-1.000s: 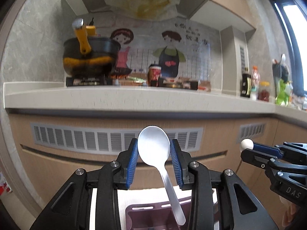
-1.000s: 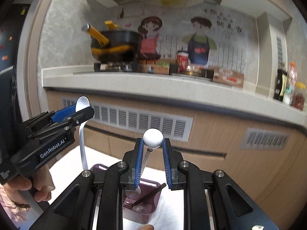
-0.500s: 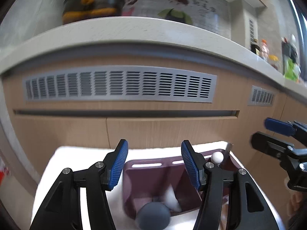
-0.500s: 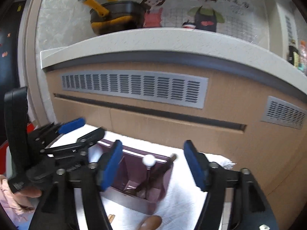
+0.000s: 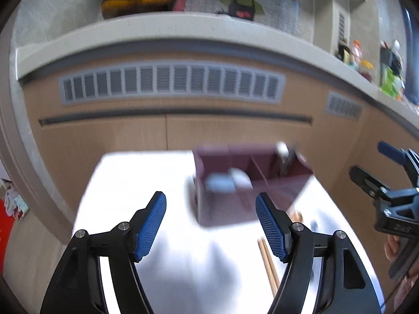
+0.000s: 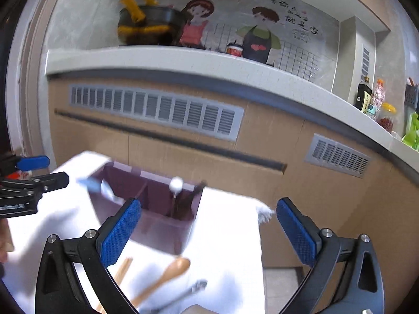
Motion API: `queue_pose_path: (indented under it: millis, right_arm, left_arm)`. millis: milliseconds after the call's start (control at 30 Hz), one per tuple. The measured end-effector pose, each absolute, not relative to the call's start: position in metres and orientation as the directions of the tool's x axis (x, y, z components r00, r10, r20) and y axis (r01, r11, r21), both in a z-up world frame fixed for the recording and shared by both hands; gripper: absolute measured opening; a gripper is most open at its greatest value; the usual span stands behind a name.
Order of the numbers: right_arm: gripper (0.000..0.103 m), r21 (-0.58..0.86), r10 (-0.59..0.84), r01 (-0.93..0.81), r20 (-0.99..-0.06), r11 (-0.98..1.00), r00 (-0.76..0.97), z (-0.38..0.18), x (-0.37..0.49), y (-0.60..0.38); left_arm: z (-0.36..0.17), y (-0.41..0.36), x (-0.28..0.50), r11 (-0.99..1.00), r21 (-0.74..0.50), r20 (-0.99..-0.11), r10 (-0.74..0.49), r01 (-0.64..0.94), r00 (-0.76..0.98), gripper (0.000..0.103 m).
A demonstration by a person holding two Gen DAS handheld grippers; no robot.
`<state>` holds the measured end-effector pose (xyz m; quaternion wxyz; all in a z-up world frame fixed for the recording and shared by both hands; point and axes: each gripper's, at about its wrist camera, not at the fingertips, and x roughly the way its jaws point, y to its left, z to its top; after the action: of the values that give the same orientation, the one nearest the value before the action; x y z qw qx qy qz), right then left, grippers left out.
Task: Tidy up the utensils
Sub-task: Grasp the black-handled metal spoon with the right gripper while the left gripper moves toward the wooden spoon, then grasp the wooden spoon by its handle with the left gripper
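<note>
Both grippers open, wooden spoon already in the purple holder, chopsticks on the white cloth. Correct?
Not quite. The wooden spoon is not in the purple holder; the right wrist view shows it lying on the white cloth in front of the holder. The rest holds: left gripper and right gripper are open, and the chopsticks lie on the cloth.

One purple holder (image 6: 146,225) stood on one white cloth (image 6: 230,238). Near the cloth's front edge lay one wooden spoon (image 6: 167,274), two wooden chopsticks (image 5: 268,264), and one metal utensil (image 6: 193,289).
</note>
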<state>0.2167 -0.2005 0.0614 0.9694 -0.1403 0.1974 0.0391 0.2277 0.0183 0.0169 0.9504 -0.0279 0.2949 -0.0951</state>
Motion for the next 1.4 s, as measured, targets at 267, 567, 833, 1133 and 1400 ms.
queue_pose_path:
  millis: [267, 567, 833, 1133, 1400]
  right_arm:
    - [0.103, -0.138, 0.265, -0.403, -0.559, 0.905, 0.786, 0.021, 0.179, -0.187]
    - [0.048, -0.019, 0.481, -0.773, -0.773, 0.635, 0.414, -0.040, 0.147, -0.119]
    - [0.030, -0.088, 0.372, -0.774, -0.839, 0.627, 0.397, -0.073, 0.154, -0.100]
    - [0.010, 0.010, 0.393, -0.699, -0.833, 0.715, 0.390, -0.061, 0.156, -0.139]
    - [0.011, 0.129, 0.397, -0.474, -0.754, 0.871, 0.524, -0.027, 0.161, -0.226]
  left_arm:
    - [-0.021, 0.030, 0.190, 0.983, -0.104, -0.661, -0.183, 0.153, 0.728, 0.073]
    - [-0.035, 0.078, 0.175, 0.987, -0.159, -0.698, -0.123, 0.015, 0.706, 0.073]
    - [-0.036, 0.079, 0.174, 0.987, -0.159, -0.708, -0.129, 0.021, 0.694, 0.073]
    - [-0.028, 0.055, 0.176, 0.988, -0.130, -0.706, -0.155, 0.088, 0.691, 0.073]
    - [-0.024, 0.015, 0.187, 0.976, -0.103, -0.714, -0.206, 0.190, 0.669, 0.073]
